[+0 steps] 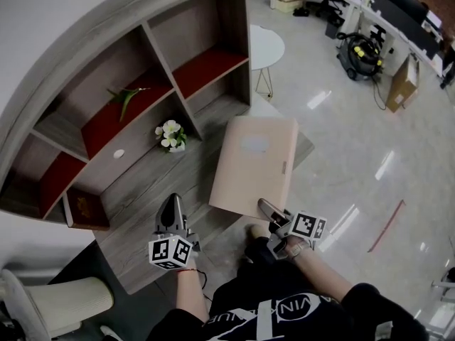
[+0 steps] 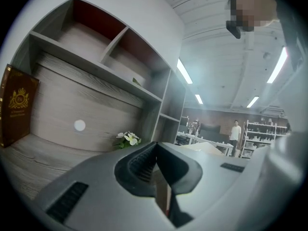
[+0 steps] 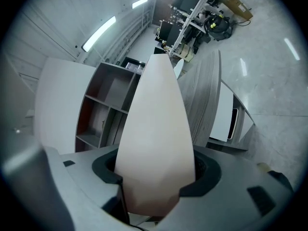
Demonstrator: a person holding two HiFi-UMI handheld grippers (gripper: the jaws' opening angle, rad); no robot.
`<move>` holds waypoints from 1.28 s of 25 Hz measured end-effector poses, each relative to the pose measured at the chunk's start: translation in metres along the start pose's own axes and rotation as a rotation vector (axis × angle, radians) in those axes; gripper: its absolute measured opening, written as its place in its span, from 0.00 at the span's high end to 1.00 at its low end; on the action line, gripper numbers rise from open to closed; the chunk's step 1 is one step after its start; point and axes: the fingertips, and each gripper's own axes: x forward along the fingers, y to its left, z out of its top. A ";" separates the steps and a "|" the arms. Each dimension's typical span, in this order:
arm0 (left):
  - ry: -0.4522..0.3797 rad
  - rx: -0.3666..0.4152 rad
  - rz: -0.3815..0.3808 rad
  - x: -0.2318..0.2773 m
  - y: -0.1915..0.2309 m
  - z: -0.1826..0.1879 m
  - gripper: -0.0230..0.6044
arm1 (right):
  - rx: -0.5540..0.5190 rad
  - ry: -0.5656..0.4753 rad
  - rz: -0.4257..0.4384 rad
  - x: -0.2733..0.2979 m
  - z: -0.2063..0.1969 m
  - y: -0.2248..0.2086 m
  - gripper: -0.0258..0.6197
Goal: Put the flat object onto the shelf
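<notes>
The right gripper point(image 1: 266, 208) has its fingers clamped on the board point(image 1: 252, 163), in front of the shelf point(image 1: 162, 55). The left gripper point(image 1: 171, 203) has its fingers together, empty.

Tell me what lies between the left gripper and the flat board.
Only bare desk top separates left gripper from flat board, per the head view.

Glossy pale floor point(image 1: 341, 155), round white table point(image 1: 266, 45), strip lights point(image 2: 185, 71) (lit), perhaps a vacuum point(image 1: 361, 54) beyond.
</notes>
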 end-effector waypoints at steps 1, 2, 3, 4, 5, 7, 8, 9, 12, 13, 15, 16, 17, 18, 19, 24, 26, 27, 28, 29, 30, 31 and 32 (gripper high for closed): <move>-0.001 -0.002 0.000 0.004 -0.001 0.000 0.96 | 0.005 0.002 0.001 0.004 0.003 -0.001 0.50; -0.001 -0.002 0.000 0.007 -0.001 0.000 0.96 | 0.008 0.004 0.002 0.007 0.005 -0.002 0.50; 0.000 -0.001 0.000 0.011 -0.001 0.000 0.96 | 0.013 0.007 0.003 0.011 0.008 -0.002 0.50; 0.001 -0.002 0.001 0.013 -0.002 0.000 0.96 | 0.019 0.010 0.003 0.015 0.010 -0.003 0.50; 0.002 -0.003 0.004 0.016 -0.001 -0.001 0.96 | 0.025 0.014 0.002 0.018 0.013 -0.004 0.50; 0.004 -0.008 0.009 0.020 -0.001 -0.002 0.96 | 0.041 0.022 -0.007 0.025 0.017 -0.006 0.50; 0.005 -0.009 0.012 0.022 -0.001 -0.002 0.96 | 0.050 0.025 -0.011 0.028 0.019 -0.008 0.50; 0.005 -0.011 0.016 0.024 0.000 -0.003 0.96 | 0.061 0.027 -0.013 0.032 0.021 -0.009 0.50; 0.007 -0.018 0.029 0.026 0.002 -0.006 0.96 | 0.098 0.036 -0.018 0.041 0.027 -0.013 0.50; 0.009 -0.022 0.033 0.027 0.002 -0.008 0.96 | 0.107 0.039 -0.020 0.044 0.029 -0.014 0.50; 0.016 -0.031 0.042 0.027 0.002 -0.012 0.96 | 0.118 0.042 -0.025 0.049 0.033 -0.015 0.50; 0.021 -0.037 0.045 0.027 0.002 -0.014 0.96 | 0.124 0.041 -0.024 0.052 0.035 -0.014 0.50; 0.027 -0.042 0.048 0.027 0.002 -0.017 0.96 | 0.130 0.039 -0.023 0.055 0.037 -0.014 0.50; 0.033 -0.044 0.049 0.027 0.002 -0.019 0.96 | 0.134 0.038 -0.024 0.059 0.038 -0.013 0.50; 0.037 -0.045 0.051 0.026 0.002 -0.020 0.96 | 0.136 0.036 -0.028 0.062 0.040 -0.013 0.50; 0.043 -0.043 0.063 0.022 0.004 -0.022 0.96 | 0.133 0.047 -0.047 0.081 0.052 -0.013 0.50; 0.047 -0.045 0.071 0.019 0.005 -0.023 0.96 | 0.131 0.056 -0.056 0.088 0.056 -0.012 0.50; 0.049 -0.046 0.075 0.017 0.006 -0.023 0.96 | 0.130 0.061 -0.060 0.091 0.057 -0.011 0.49; 0.051 -0.046 0.079 0.015 0.007 -0.023 0.96 | 0.128 0.067 -0.065 0.093 0.058 -0.010 0.49; 0.053 -0.046 0.082 0.013 0.007 -0.024 0.96 | 0.125 0.072 -0.072 0.095 0.058 -0.009 0.49; 0.053 -0.046 0.084 0.012 0.007 -0.024 0.96 | 0.120 0.078 -0.083 0.096 0.058 -0.010 0.49; 0.053 -0.047 0.085 0.011 0.008 -0.025 0.96 | 0.110 0.083 -0.099 0.097 0.058 -0.011 0.48; 0.053 -0.047 0.086 0.010 0.008 -0.025 0.96 | 0.094 0.087 -0.122 0.098 0.058 -0.014 0.47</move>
